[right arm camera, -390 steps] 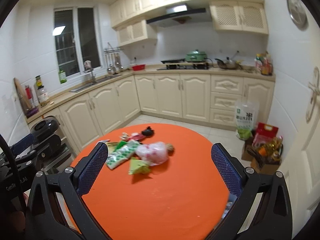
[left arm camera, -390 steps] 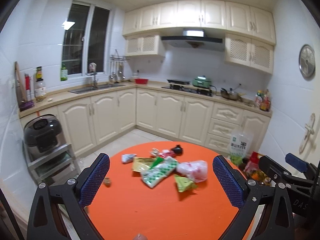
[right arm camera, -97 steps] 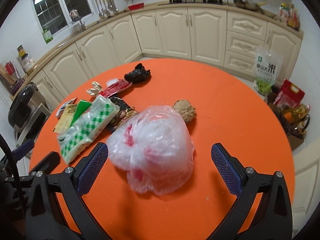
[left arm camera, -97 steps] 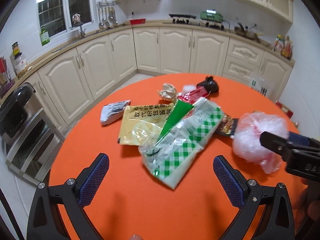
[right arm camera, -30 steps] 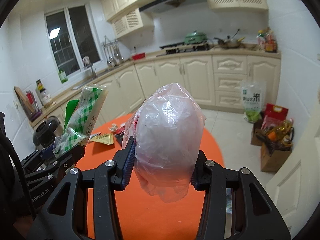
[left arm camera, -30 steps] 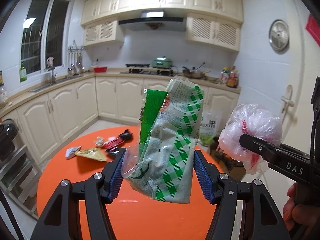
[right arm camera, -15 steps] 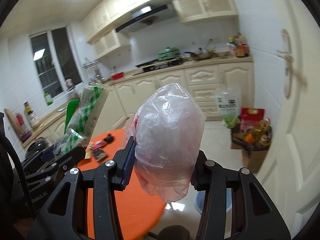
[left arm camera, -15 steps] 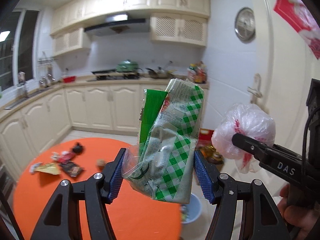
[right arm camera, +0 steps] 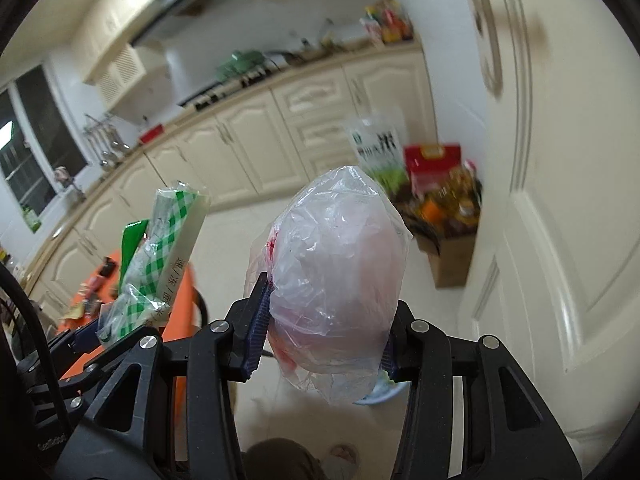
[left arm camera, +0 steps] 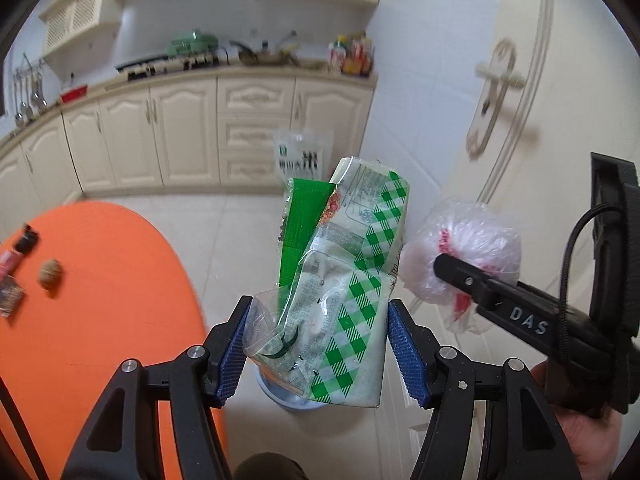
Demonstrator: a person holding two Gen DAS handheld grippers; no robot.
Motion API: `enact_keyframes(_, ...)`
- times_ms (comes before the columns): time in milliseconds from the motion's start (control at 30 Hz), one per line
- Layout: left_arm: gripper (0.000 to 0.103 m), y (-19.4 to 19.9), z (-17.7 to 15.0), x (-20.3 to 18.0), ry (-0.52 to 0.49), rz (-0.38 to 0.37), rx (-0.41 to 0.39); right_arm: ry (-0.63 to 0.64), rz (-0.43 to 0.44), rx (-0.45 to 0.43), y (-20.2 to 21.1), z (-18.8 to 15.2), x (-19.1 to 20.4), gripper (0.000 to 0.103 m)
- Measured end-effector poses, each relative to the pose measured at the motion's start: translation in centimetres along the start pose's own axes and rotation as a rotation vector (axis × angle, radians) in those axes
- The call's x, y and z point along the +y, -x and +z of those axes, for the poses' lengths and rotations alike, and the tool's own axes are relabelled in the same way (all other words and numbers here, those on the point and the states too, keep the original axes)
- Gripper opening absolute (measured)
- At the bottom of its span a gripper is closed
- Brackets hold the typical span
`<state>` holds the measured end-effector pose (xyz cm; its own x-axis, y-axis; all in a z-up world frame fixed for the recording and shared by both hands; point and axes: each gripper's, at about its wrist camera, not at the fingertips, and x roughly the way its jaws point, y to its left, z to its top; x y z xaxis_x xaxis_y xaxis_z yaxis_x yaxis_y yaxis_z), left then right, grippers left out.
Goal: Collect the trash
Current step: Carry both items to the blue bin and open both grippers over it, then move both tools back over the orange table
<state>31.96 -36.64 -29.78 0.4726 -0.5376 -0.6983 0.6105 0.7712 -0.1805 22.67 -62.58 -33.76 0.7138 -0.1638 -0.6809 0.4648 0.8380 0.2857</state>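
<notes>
Left hand-held gripper (left arm camera: 320, 344) clamps a crinkled checked wrapper (left arm camera: 340, 300); right hand-held gripper (right arm camera: 324, 336) squeezes a filmy (translucent) bag (right arm camera: 336, 276).

Plastic bag (right arm camera: 336, 272) between right tongs (right arm camera: 324, 340)

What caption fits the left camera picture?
Left gripper holds a checked wrapper above a bin.
</notes>
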Motion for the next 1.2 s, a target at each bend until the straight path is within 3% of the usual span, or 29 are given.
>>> enact_keyframes(367, 0.06, -11.2, 0.5, -1.5, 0.069, 0.014, 0.236, -0.099, -0.02, 0.215, -12.4, -2.4, -7.0, 0.043)
enact_keyframes(433, 0.06, -13.6, 2.3, -1.7, 0.089, 0.023, 0.274, -0.123, -0.017, 0.25, -14.5, -3.1, -7.9, 0.043)
enact_keyframes(500, 0.061, -17.8, 7.5, -1.0, 0.111, 0.042, 0.31, -0.139, -0.019, 0.277, -16.1, -3.6, -8.6, 0.043)
enact_keyframes(533, 0.061, -18.7, 7.3, -0.7, 0.126, 0.047, 0.332, -0.145, -0.021, 0.289, -16.9, -3.9, -8.9, 0.043)
enact_keyframes(567, 0.061, -21.2, 9.9, -0.7, 0.136, 0.052, 0.351, -0.151, -0.019, 0.302, -17.6, -4.0, -9.2, 0.043)
enact_keyframes(800, 0.064, -26.7, 12.2, -1.2, 0.129, 0.121, 0.453, -0.16, -0.016, 0.363, -21.3, -4.8, -10.0, 0.046)
enact_keyframes(933, 0.079, -29.3, 13.1, -1.3, 0.123, 0.157, 0.497, -0.178, -0.02, 0.385, -22.7, -5.3, -10.3, 0.056)
enact_keyframes(1000, 0.087, -31.1, 13.8, -1.5, 0.114, 0.177, 0.494, -0.196, -0.018, 0.387, -23.0, -5.5, -10.7, 0.068)
enact_keyframes(1100, 0.089, -31.1, 13.6, -1.7, 0.113, 0.199, 0.484, -0.223, -0.024, 0.368, -22.6, -5.6, -11.4, 0.094)
enact_keyframes(1200, 0.089, -31.0, 13.4, -2.3, 0.1, 0.214, 0.477, -0.24, -0.041, 0.367, -22.2, -5.7, -12.0, 0.103)
